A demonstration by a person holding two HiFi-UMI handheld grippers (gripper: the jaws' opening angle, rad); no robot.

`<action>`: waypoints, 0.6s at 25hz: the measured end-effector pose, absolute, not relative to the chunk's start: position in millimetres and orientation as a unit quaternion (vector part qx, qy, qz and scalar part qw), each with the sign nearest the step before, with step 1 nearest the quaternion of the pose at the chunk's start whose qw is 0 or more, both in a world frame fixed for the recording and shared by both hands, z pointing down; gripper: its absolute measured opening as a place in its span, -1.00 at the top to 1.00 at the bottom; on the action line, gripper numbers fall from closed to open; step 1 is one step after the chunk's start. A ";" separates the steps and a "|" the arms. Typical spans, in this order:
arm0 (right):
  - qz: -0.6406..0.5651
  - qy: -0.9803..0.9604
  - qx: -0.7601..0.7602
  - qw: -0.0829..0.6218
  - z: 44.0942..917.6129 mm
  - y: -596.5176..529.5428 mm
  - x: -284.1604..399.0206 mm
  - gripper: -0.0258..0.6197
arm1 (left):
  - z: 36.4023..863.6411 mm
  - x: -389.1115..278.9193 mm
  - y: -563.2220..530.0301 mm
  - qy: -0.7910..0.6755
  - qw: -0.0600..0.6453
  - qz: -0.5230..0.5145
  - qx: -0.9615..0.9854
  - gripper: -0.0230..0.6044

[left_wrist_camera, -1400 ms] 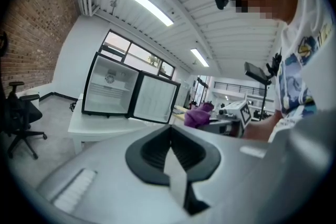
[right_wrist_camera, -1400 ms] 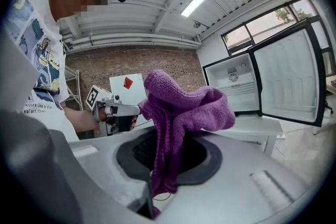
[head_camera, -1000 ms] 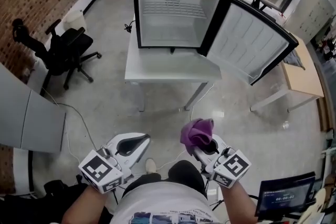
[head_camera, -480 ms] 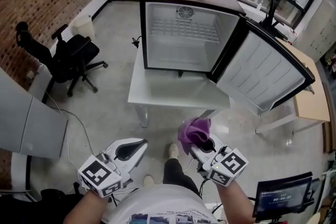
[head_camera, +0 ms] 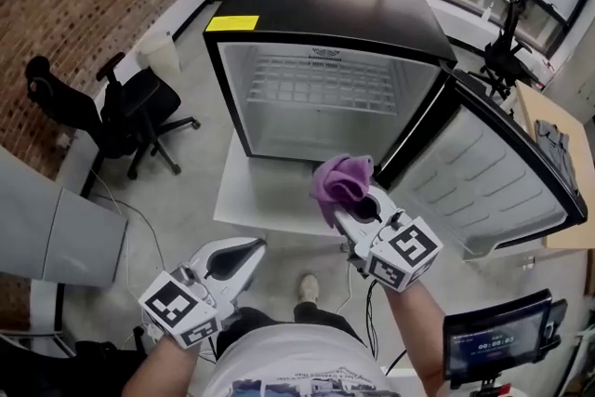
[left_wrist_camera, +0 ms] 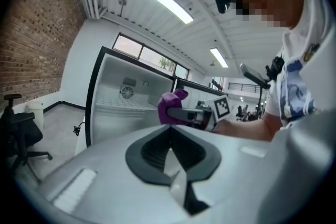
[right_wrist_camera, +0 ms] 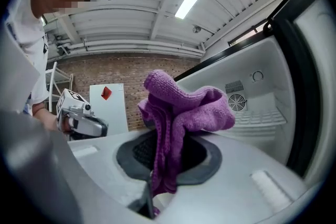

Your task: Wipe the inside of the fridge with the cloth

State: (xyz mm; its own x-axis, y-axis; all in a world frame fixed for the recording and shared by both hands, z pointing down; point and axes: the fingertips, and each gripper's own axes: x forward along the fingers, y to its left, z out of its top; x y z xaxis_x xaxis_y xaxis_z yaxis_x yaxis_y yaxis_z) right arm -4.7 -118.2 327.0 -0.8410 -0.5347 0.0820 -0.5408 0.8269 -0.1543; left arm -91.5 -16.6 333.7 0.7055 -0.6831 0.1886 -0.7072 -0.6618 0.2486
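Note:
A small black fridge (head_camera: 325,5) stands open on a low white table (head_camera: 260,195), its white inside (head_camera: 321,102) bare but for a wire shelf (head_camera: 321,79). Its door (head_camera: 493,177) hangs open to the right. My right gripper (head_camera: 346,202) is shut on a bunched purple cloth (head_camera: 340,180), held just in front of the fridge's lower right corner. The purple cloth (right_wrist_camera: 178,113) fills the right gripper view. My left gripper (head_camera: 232,260) sits low at the left, shut and holding nothing. The left gripper view shows the fridge (left_wrist_camera: 126,107) and the cloth (left_wrist_camera: 170,107) ahead.
A black office chair (head_camera: 116,112) stands at the left by the brick wall (head_camera: 84,5). A grey cabinet (head_camera: 46,232) is at the near left. A wooden desk (head_camera: 558,153) lies beyond the door. A small screen (head_camera: 491,339) sits at the lower right.
The view has closed in on the fridge. My right gripper has carried the cloth up and forward to the fridge's opening. The left gripper has stayed low.

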 end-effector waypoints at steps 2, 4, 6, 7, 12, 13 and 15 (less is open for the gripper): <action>0.079 -0.954 0.287 0.018 327.0 -148.0 -2.5 0.74 | 334.2 -82.9 -32.5 -0.384 0.151 0.035 0.910 0.92; 0.076 -0.953 0.293 0.016 326.8 -173.9 -3.2 0.74 | 334.1 -77.2 -42.4 -0.383 0.150 0.034 0.911 0.92; 0.072 -0.953 0.296 0.010 323.1 -198.7 -10.3 0.74 | 333.1 -78.8 -50.6 -0.383 0.151 0.035 0.910 0.92; 0.069 -0.953 0.296 0.008 320.1 -210.9 -15.9 0.74 | 333.0 -81.7 -54.9 -0.384 0.154 0.034 0.910 0.92; 0.048 -0.948 0.315 0.009 308.3 -268.0 -47.2 0.74 | 328.6 -98.7 -72.7 -0.379 0.154 0.035 0.912 0.92; 0.046 -0.947 0.319 0.011 307.0 -278.6 -54.4 0.74 | 326.9 -102.4 -75.2 -0.376 0.152 0.036 0.913 0.92; 0.040 -0.946 0.322 0.018 305.4 -298.3 -70.1 0.74 | 323.5 -109.7 -79.1 -0.372 0.149 0.038 0.915 0.91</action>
